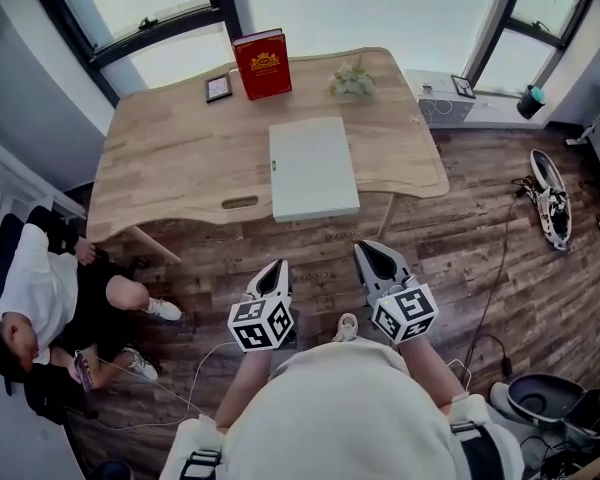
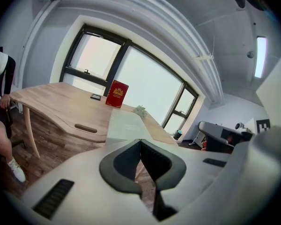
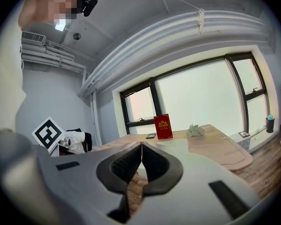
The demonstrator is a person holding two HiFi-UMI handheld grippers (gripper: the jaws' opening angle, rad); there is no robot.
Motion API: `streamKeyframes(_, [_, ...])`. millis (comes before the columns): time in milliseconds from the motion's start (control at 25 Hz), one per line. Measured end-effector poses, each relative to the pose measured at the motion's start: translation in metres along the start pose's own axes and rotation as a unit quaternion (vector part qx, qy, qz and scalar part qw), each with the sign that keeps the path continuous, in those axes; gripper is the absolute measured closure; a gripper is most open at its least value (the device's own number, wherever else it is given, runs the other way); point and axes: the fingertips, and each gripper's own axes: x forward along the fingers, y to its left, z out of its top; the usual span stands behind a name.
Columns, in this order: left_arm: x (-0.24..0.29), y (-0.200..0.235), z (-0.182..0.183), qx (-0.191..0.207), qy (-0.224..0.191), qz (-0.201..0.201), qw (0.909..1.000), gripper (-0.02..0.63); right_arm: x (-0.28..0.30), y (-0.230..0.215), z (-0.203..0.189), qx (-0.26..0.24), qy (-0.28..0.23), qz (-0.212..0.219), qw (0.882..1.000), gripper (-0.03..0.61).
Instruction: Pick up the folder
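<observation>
Folder (image 1: 313, 168), pale grey and closed, lies flat on the near half of a light wooden table (image 1: 170, 158), a little right of centre, with its near edge reaching just past the table's front rim. At the far edge of the table a red book (image 1: 262, 64) stands upright, with a small dark framed object (image 1: 218, 88) just to its left and a small bunch of pale flowers (image 1: 352, 80) to its right; all three are well apart from the folder. You stand back from the table over a dark wood floor (image 1: 460, 258), holding both tools out in front of you, short of the table and touching nothing. Your left gripper (image 1: 277, 266) has its jaws pressed together with nothing between them, and it points toward the folder's near left corner. Your right gripper (image 1: 365, 248) is likewise closed tight and empty, aimed at the folder's near right corner. A person (image 1: 40, 288) sits on the floor beside the table's left end.
</observation>
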Motion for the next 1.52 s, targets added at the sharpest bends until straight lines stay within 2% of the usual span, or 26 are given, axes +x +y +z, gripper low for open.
streamKeyframes(440, [0.05, -0.016, 0.009, -0.028, -0.013, 0.025, 0.9992, 0.592, 0.02, -0.057, 0.013, -0.01, 0.002, 0.025, 1.0, 0.558])
streamKeyframes(840, [0.085, -0.024, 0.012, -0.073, -0.034, 0.044, 0.9958, 0.592, 0.039, -0.098, 0.017, -0.013, 0.007, 0.052, 0.999, 0.558])
streamKeyframes(1080, [0.102, -0.025, 0.008, -0.122, -0.053, 0.034, 0.9905, 0.594, 0.046, -0.116, 0.016, -0.01, 0.01, 0.062, 0.998, 0.558])
streamKeyframes(1360, [0.113, -0.022, -0.009, -0.166, -0.046, 0.032, 0.9846, 0.594, 0.042, -0.129, 0.011, 0.001, 0.012, 0.06, 0.998, 0.558])
streamKeyframes(1520, [0.121, -0.02, -0.018, -0.216, -0.049, 0.007, 0.975, 0.594, 0.039, -0.132, 0.008, 0.004, 0.014, 0.057, 0.998, 0.558])
